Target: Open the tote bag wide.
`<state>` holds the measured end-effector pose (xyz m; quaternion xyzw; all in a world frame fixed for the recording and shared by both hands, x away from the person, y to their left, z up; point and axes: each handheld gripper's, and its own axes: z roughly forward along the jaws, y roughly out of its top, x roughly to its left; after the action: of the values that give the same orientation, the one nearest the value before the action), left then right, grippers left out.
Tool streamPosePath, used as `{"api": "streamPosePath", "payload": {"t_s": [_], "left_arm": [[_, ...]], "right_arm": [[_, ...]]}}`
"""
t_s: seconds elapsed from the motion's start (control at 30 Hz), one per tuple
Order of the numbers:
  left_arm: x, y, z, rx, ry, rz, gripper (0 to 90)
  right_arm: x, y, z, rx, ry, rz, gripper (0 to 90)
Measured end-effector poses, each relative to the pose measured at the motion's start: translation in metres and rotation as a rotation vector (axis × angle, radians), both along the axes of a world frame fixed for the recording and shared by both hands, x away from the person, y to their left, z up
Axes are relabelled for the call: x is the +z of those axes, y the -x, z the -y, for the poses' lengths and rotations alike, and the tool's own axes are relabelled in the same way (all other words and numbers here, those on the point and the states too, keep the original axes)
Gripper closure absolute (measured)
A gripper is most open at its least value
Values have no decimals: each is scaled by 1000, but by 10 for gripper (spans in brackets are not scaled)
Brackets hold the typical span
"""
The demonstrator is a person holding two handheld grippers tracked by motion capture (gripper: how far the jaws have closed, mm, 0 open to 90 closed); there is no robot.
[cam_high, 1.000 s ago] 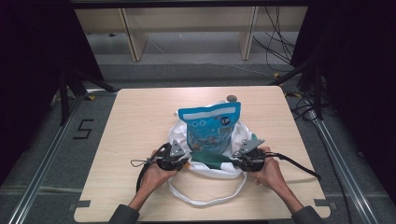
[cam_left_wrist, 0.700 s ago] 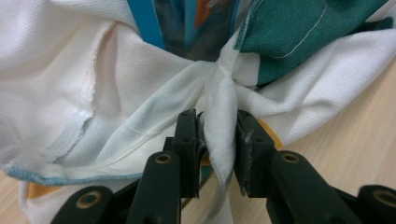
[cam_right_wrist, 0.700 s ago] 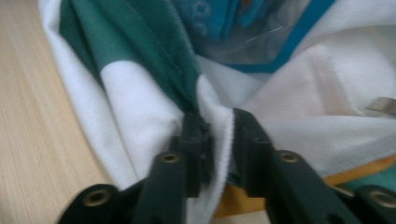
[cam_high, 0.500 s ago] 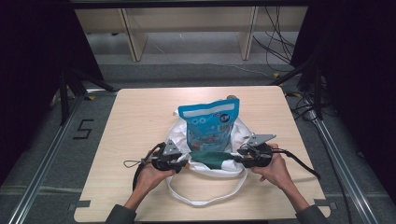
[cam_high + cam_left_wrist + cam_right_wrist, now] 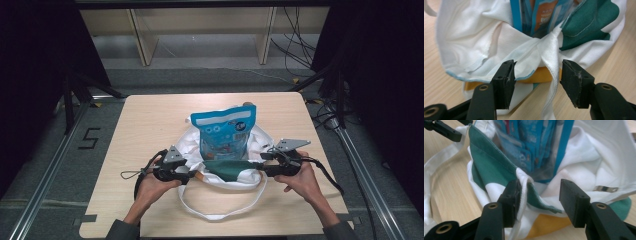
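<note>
Both grippers sit at the near rim of a white tote bag (image 5: 220, 172) on the table (image 5: 150, 120), the left gripper (image 5: 192, 176) at the bag's left edge and the right gripper (image 5: 260, 167) at its right edge, each held in one of the person's hands. Their jaws have just been opening and now stand spread. In the left gripper view a twisted fold of white cloth (image 5: 549, 57) and the strap below it hang in the gap, but neither pad presses on them. In the right gripper view the white cord-like hem (image 5: 522, 187) lies against the left jaw, with the green panel (image 5: 491, 167) behind it, and the other jaw stands clear of it, so nothing is pinched there either.

The bag lies slumped near the middle of the table, its mouth facing up and its strap (image 5: 220, 212) looping toward the person. A blue snack pouch (image 5: 225, 132) stands upright inside, its top well above the rim. The cloth gathers around the pouch's base, which seems to be what keeps it standing.

Two grippers on opposite sides of the mouth suit spreading or lifting the rim evenly. With both spread, my guess is that the rim has been let go so the bag settles around the pouch.
</note>
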<state>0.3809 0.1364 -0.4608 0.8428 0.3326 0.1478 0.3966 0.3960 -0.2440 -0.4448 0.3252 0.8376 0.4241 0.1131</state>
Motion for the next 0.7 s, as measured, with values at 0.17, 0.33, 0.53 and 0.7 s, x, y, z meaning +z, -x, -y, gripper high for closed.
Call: {"api": "streamPosePath", "payload": {"t_s": [0.17,0.33,0.53,0.7], "left_arm": [[5,3,-5,3,24,-8,408],[9,6,-8,1,26,0,403],[11,10,-14,0,11,5,384],[10,14,-18,25,40,-5,372]], "right_arm": [[5,-1,8,-23,-20,36,493],[11,1,14,-36,-39,24,482],[19,5,21,-64,-86,39,478],[25,6,30,-95,-99,57,474]]}}
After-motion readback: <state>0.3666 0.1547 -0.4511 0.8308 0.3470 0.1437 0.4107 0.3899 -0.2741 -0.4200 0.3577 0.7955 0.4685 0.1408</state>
